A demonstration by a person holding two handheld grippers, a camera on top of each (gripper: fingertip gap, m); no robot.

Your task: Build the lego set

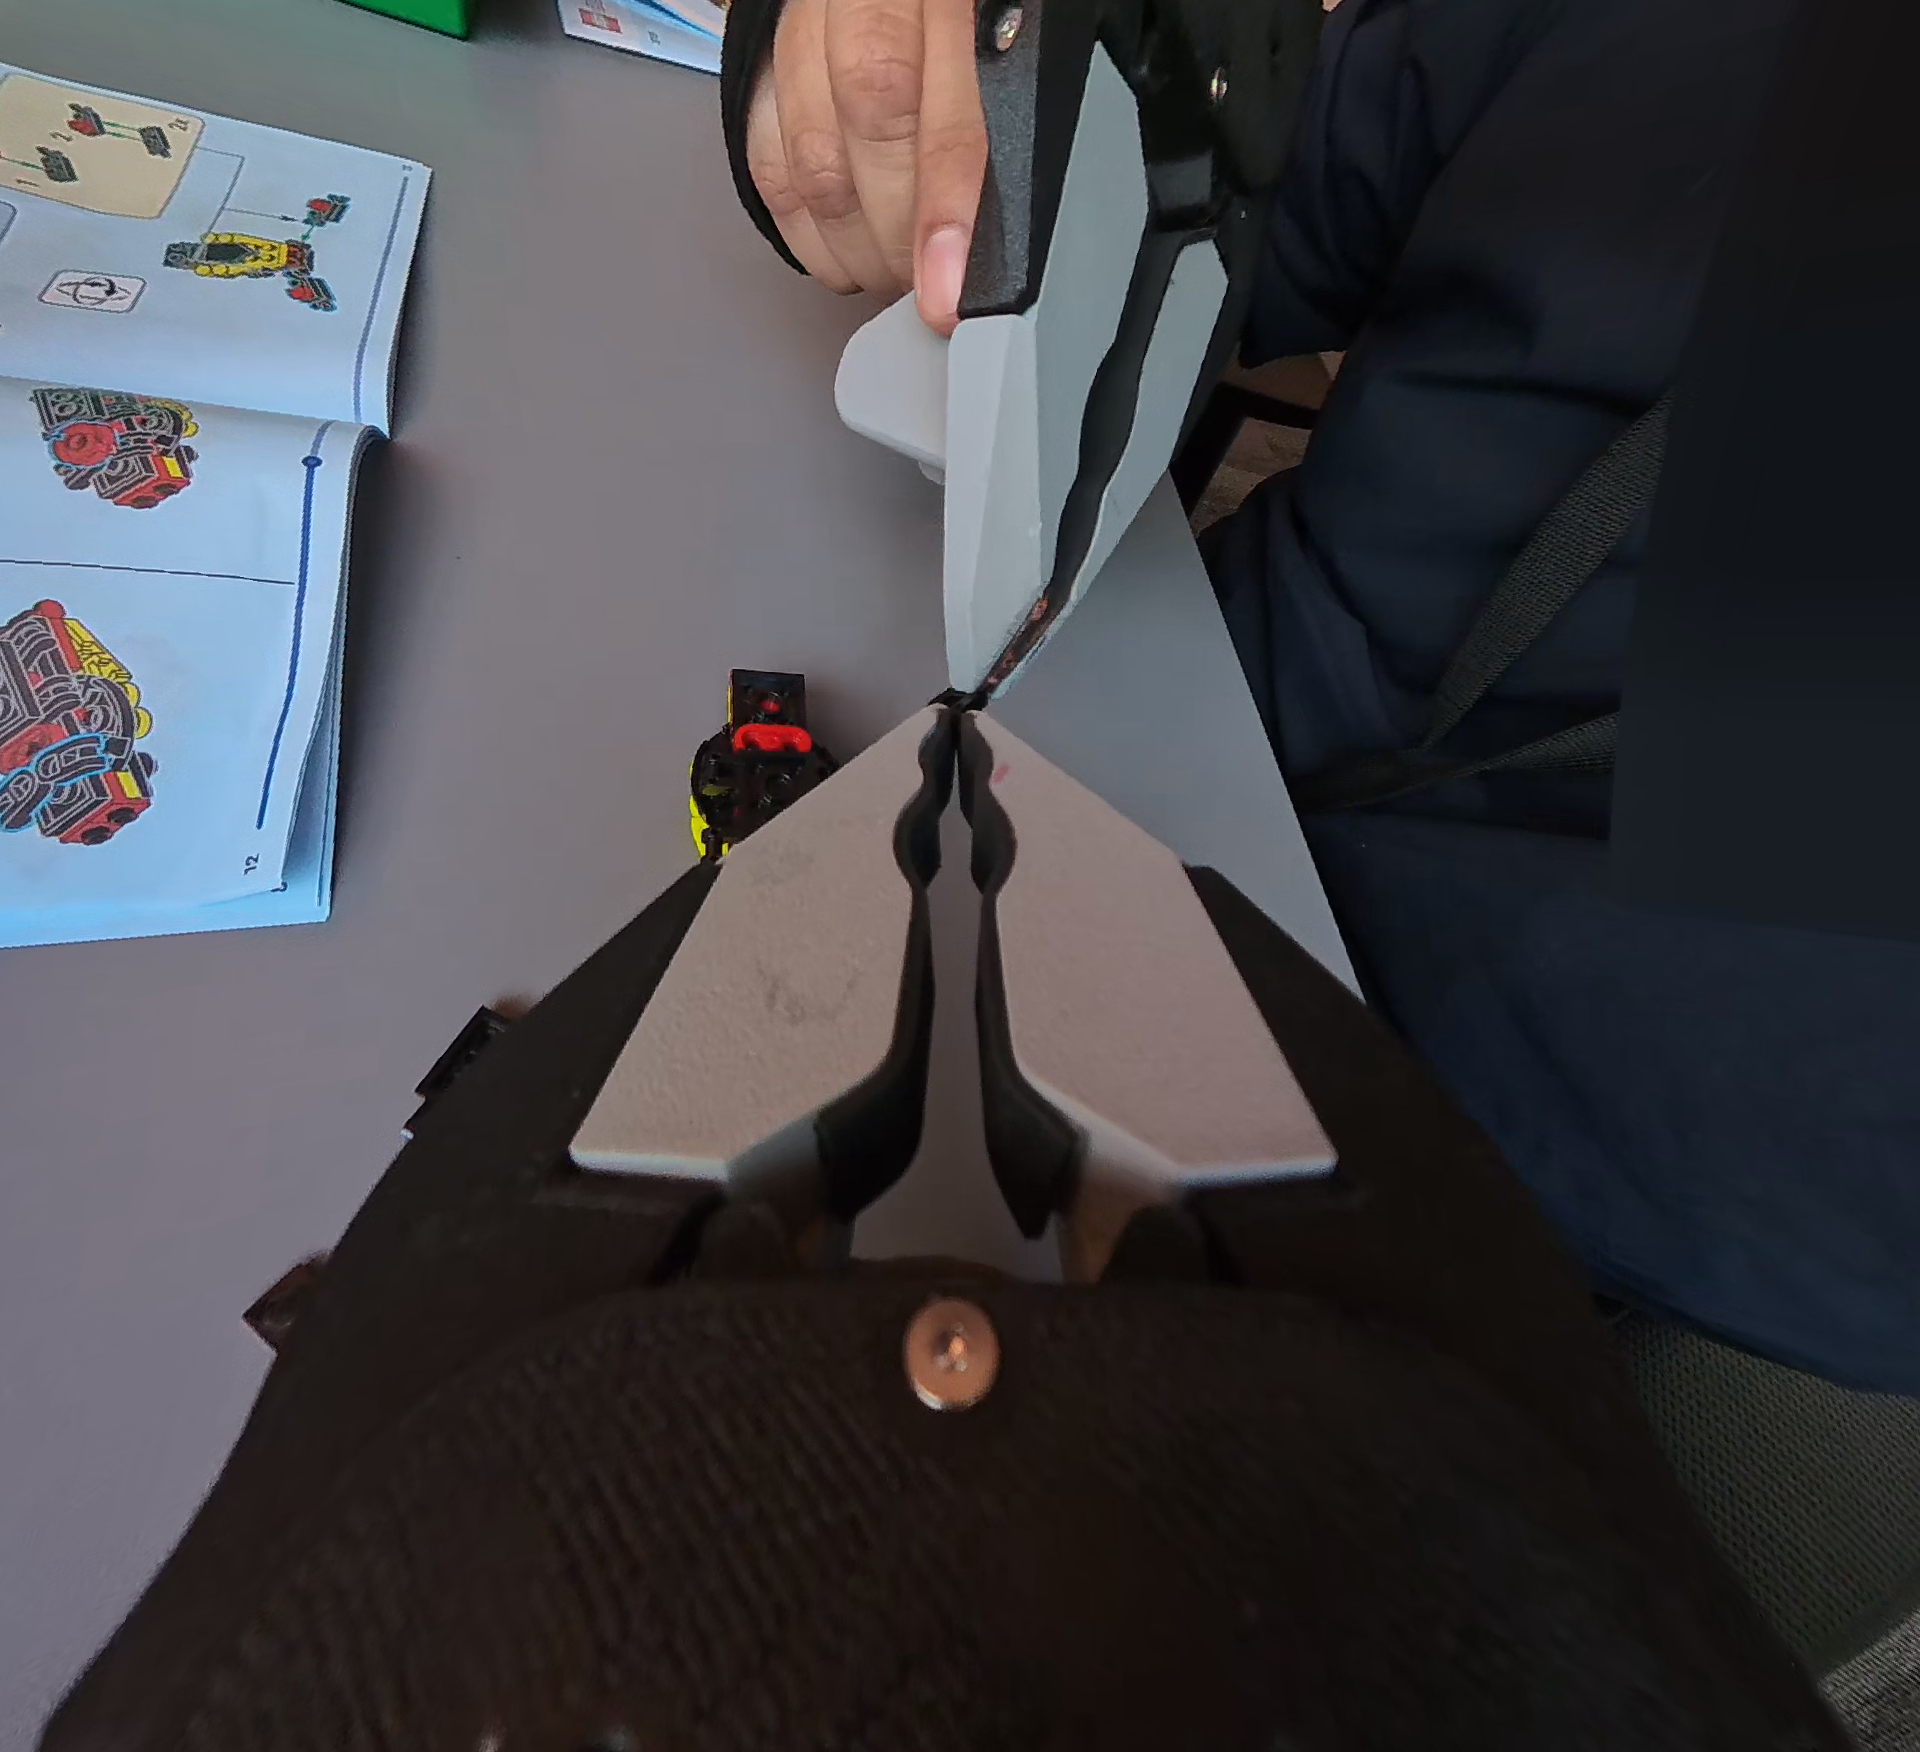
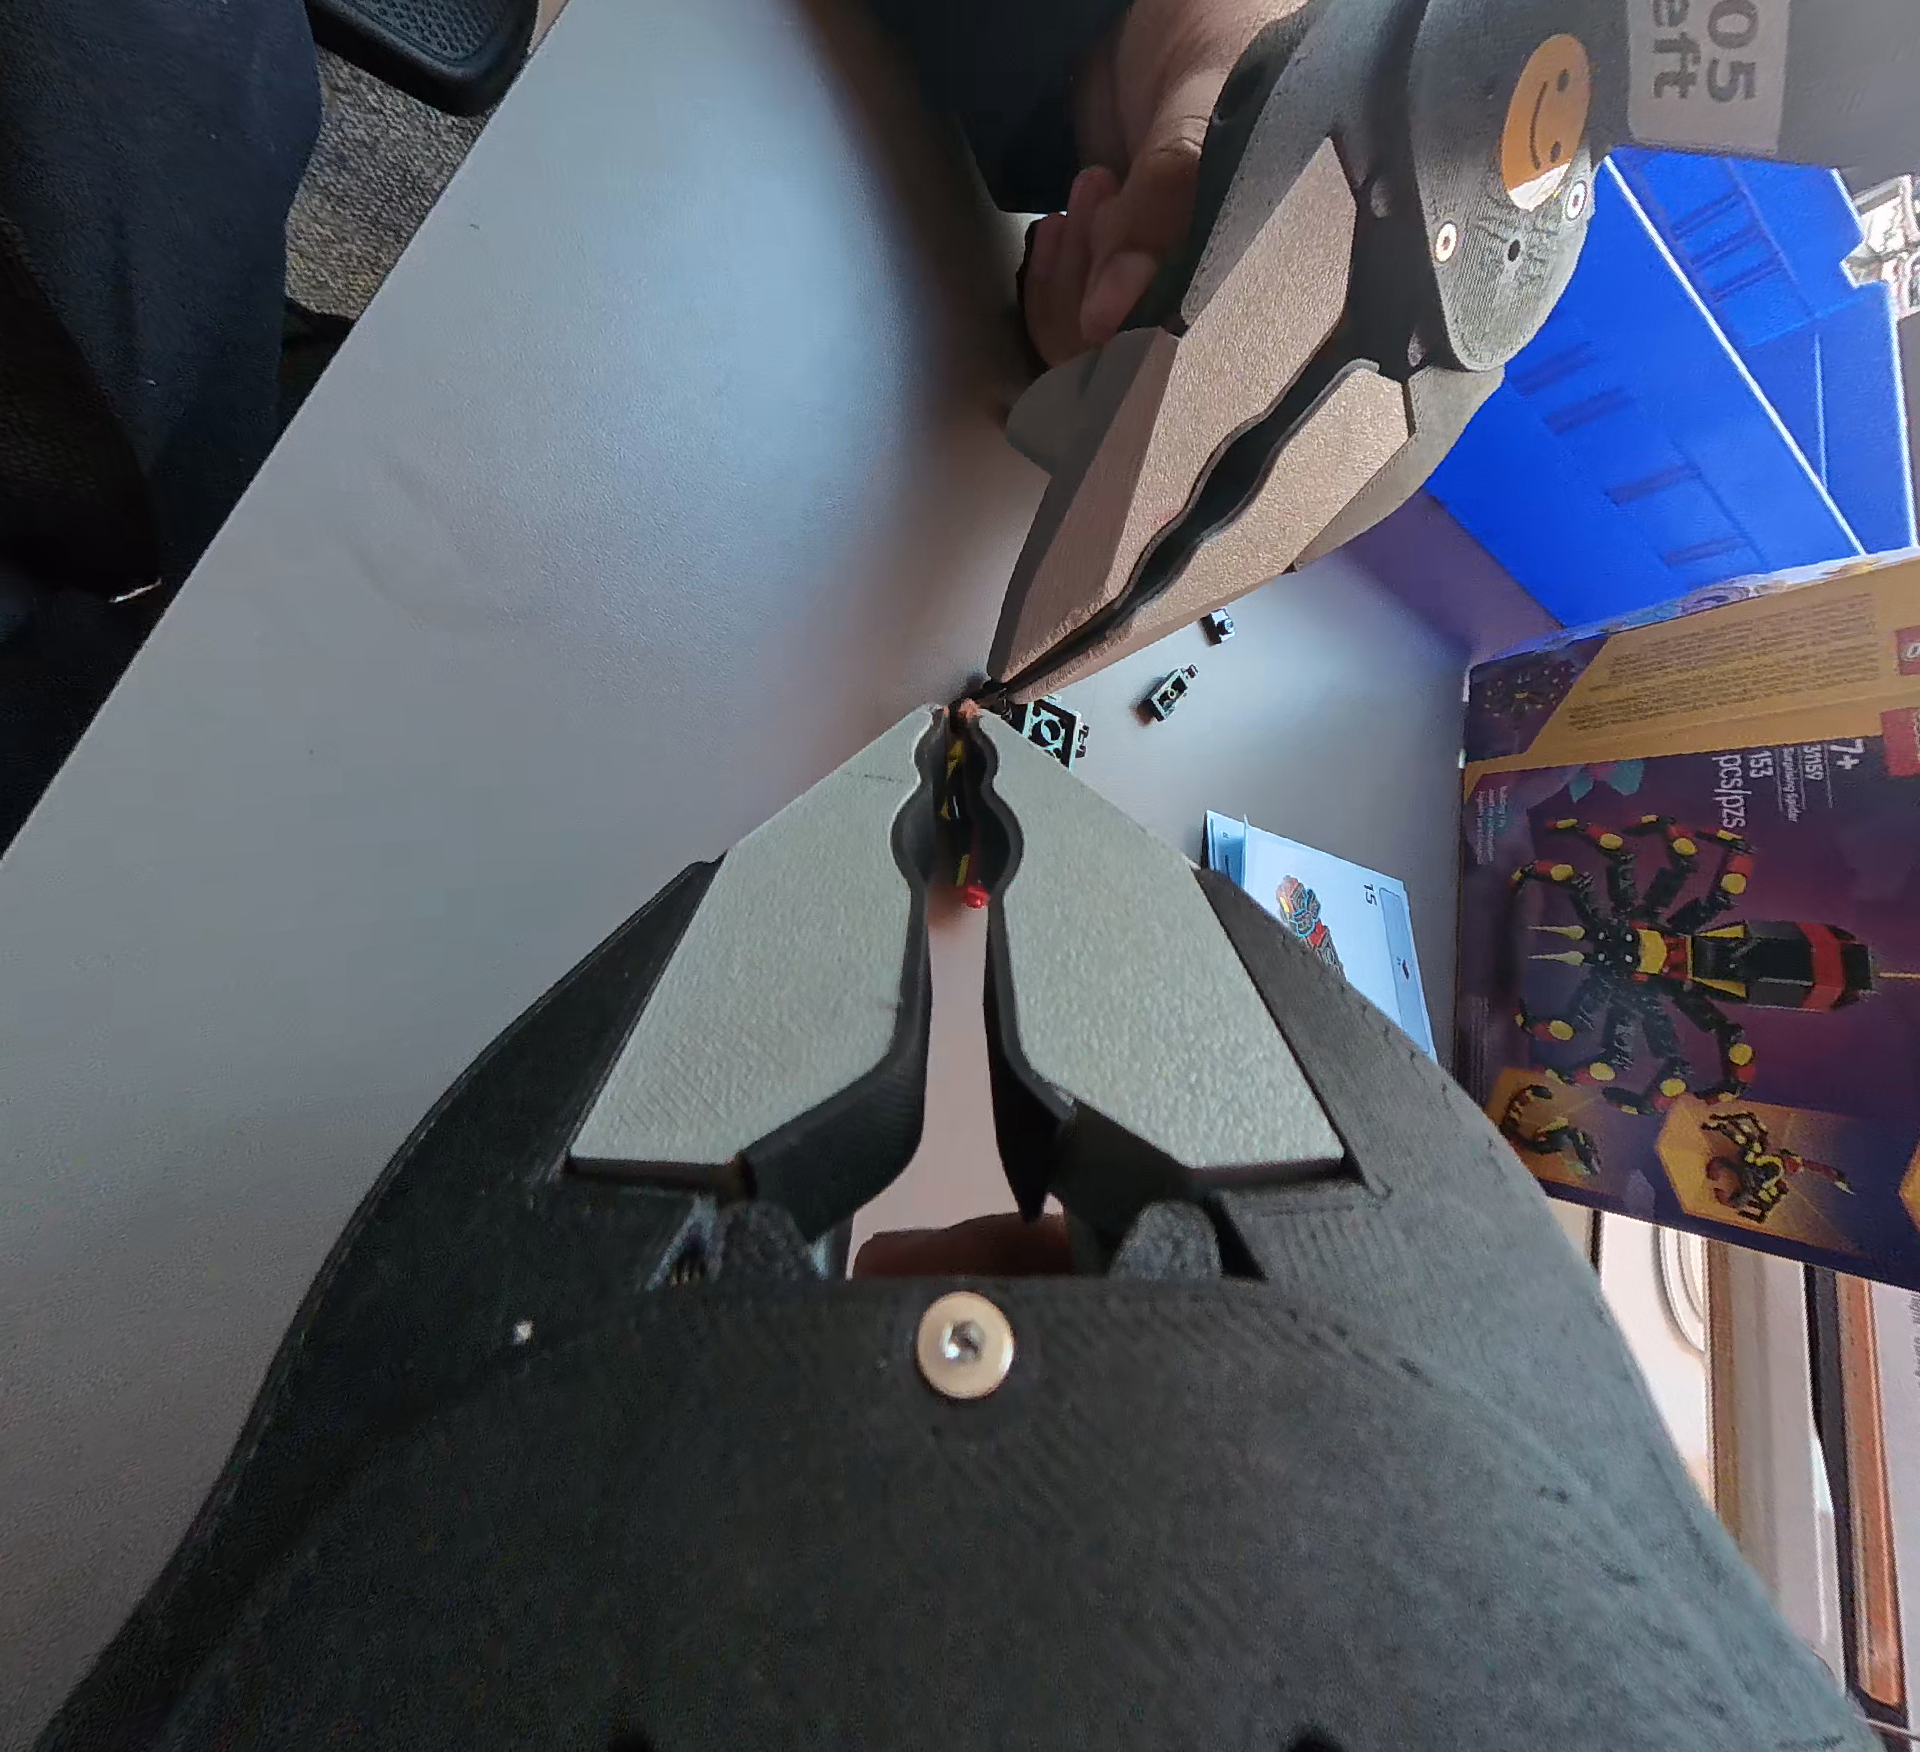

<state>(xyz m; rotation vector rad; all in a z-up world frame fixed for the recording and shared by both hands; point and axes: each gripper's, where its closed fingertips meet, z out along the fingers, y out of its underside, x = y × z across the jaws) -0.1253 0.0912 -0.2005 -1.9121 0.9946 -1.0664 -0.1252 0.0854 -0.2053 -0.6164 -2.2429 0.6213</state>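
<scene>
The step in hand looks like joining two very small parts tip to tip, so my advice is to keep both claws clenched firmly, line the parts up along one axis, and press straight rather than twisting, since so small a piece could spring out and skitter off the tabletop [image 1: 582, 476].

Going left to right in the left wrist view: the open instruction booklet [image 1: 177, 476] lies well to the left of the left claw [image 1: 954, 723]. Just left of that claw's tips, on the tabletop, sits the partly built black, red and yellow lego body [image 1: 756, 762], half hidden behind the left finger. The left claw is clenched, its tips pinching a tiny dark piece that is too small to name. Meeting it from above is the right claw [image 1: 982, 679], also closed, with the person's hand [image 1: 862, 71] gripping it.

In the right wrist view, the right claw [image 2: 958, 734] is clenched on a thin black, yellow and red lego piece [image 2: 961, 835] that runs back between its fingers, a red stud showing at the inner end. The left claw [image 2: 995, 679] touches it tip to tip from the upper right. Just right of the tips lies a black square lego plate [image 2: 1051, 731], then two small dark pieces [image 2: 1172, 692] a little farther off, and the set's box [image 2: 1704, 923] well to the right.
</scene>
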